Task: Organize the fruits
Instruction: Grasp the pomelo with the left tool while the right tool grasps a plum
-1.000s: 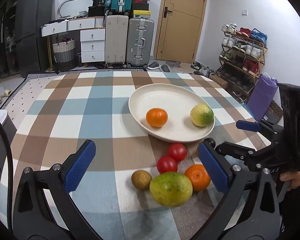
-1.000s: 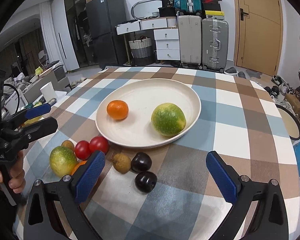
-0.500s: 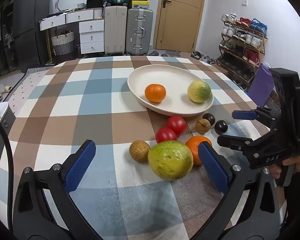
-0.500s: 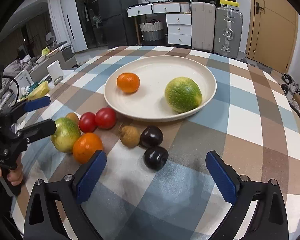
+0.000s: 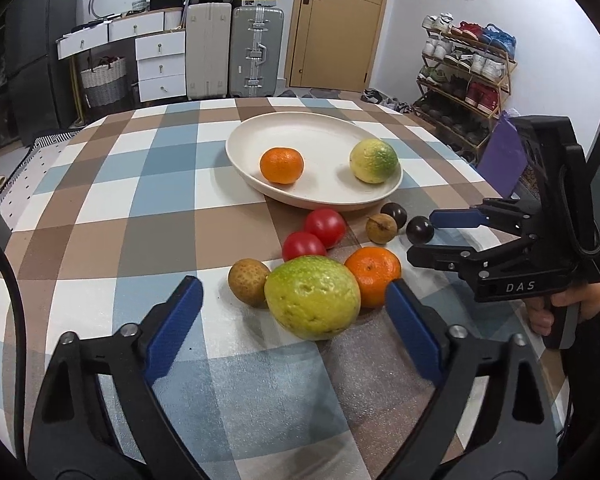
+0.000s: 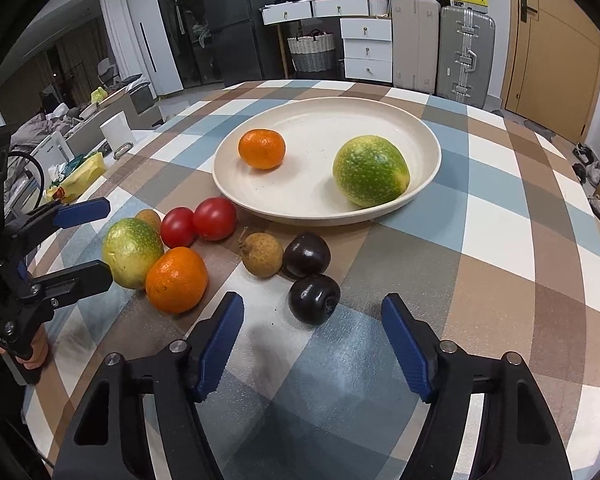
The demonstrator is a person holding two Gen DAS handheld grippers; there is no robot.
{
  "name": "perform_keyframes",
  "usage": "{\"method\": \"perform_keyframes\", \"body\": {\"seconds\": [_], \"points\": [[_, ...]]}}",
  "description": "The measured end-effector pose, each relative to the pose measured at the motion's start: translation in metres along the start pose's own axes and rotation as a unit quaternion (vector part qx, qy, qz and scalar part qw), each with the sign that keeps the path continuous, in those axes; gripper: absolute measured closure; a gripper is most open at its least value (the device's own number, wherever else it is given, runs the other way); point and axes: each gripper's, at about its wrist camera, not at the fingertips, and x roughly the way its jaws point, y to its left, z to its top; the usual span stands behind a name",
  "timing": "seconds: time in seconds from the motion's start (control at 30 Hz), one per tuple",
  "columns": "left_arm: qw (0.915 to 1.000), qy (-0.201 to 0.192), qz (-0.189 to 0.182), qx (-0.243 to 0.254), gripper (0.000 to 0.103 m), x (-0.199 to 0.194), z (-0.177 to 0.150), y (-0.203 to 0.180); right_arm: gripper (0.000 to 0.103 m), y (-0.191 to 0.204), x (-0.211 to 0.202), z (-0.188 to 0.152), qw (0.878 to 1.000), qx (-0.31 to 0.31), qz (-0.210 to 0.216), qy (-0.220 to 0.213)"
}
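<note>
Lower centre of both frames: left gripper (image 5: 294, 322) spread wide around green-yellow citrus (image 5: 312, 297); right gripper (image 6: 312, 344) wide (holding nothing) before dark plum (image 6: 314, 299); plate (image 6: 426, 142) upper centre.

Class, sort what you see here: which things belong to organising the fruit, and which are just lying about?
Belong to the job:
plate
oranges
green citrus
tomatoes
dark plums
brown longans
left tongs
right tongs

Just lying about:
suitcases
shoe rack
white drawers
wicker basket
</note>
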Motion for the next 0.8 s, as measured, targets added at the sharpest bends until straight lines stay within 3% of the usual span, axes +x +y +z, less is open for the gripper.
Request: {"method": "perform_keyframes", "body": {"seconds": [0.4,0.53,0.8], "points": [[0.9997,0.021,-0.014,0.007,0.039,0.008,-0.002,-0.006,0.049,0.007,0.001,0.001,1.0,-0.012,0.0,-0.002],[0.9995,0.027,-0.017,0.01,0.051,0.01,-0.003,-0.008,0.051,0.008,0.002,0.002,1.0,-0.016,-0.002,-0.002],[0.9994,0.022,-0.028,0.002,0.052,0.01,-0.003,-0.004,0.055,0.004,0.001,0.002,1.0,-0.007,0.006,-0.004]]}}
